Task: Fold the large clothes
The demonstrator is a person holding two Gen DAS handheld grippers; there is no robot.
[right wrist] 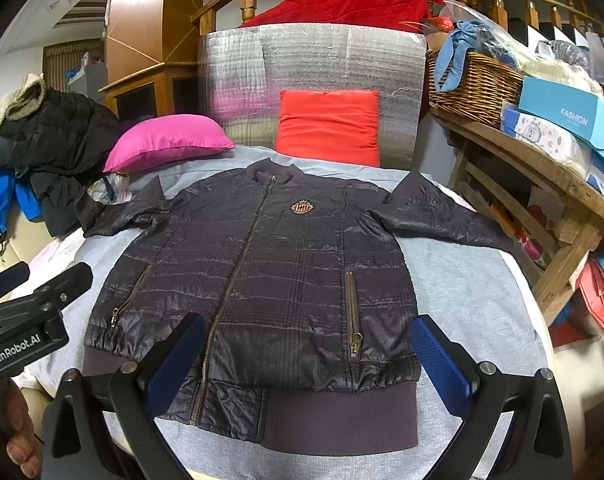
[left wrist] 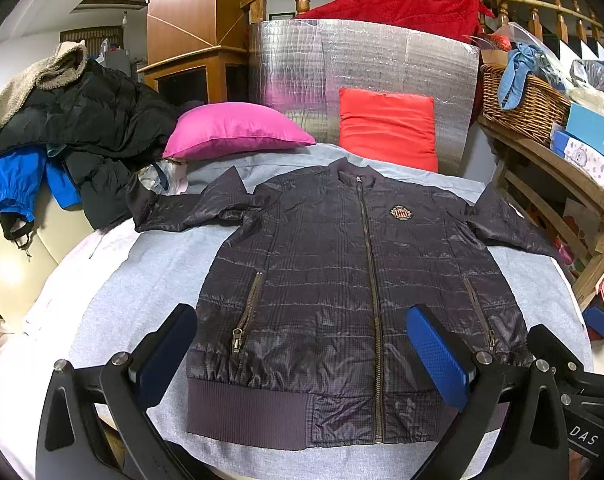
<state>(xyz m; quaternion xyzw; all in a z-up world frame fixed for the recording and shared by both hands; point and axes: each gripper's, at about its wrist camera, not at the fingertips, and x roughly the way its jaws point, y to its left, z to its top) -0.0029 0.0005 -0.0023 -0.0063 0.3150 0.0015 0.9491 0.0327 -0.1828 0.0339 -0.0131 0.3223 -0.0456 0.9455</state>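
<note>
A dark quilted jacket (left wrist: 342,280) lies flat and face up, zipped to the collar, on a grey sheet (left wrist: 141,280) covering the bed, its sleeves spread to either side and its ribbed hem nearest the cameras. A crest badge (left wrist: 400,212) sits on the chest, and two zipped pockets slant across the lower front. The left gripper (left wrist: 302,360) hovers over the hem with its jaws released and spread wide, blue pads facing each other, gripping nothing. The right gripper (right wrist: 306,364) is held likewise above the hem, jaws parted and empty; the left tool's black body shows at the edge of the right wrist view, a hand (right wrist: 17,432) below it. Behind the collar, a magenta pillow (left wrist: 237,130) and a red-orange cushion (left wrist: 388,128) rest against a silver foil-faced panel (left wrist: 362,60), with a red blanket (left wrist: 402,6) draped over the wooden railing above it. To the left, a heap of clothes (left wrist: 81,128) in black, blue and tan is piled on a cream seat. To the right, a wicker basket (right wrist: 474,88) on a wooden shelf (right wrist: 542,156) holds a light blue cloth (right wrist: 454,56) hanging over its rim and clear plastic wrapping; beside it stand stacked blue boxes (right wrist: 570,116), the top one marked "FASHION".
</note>
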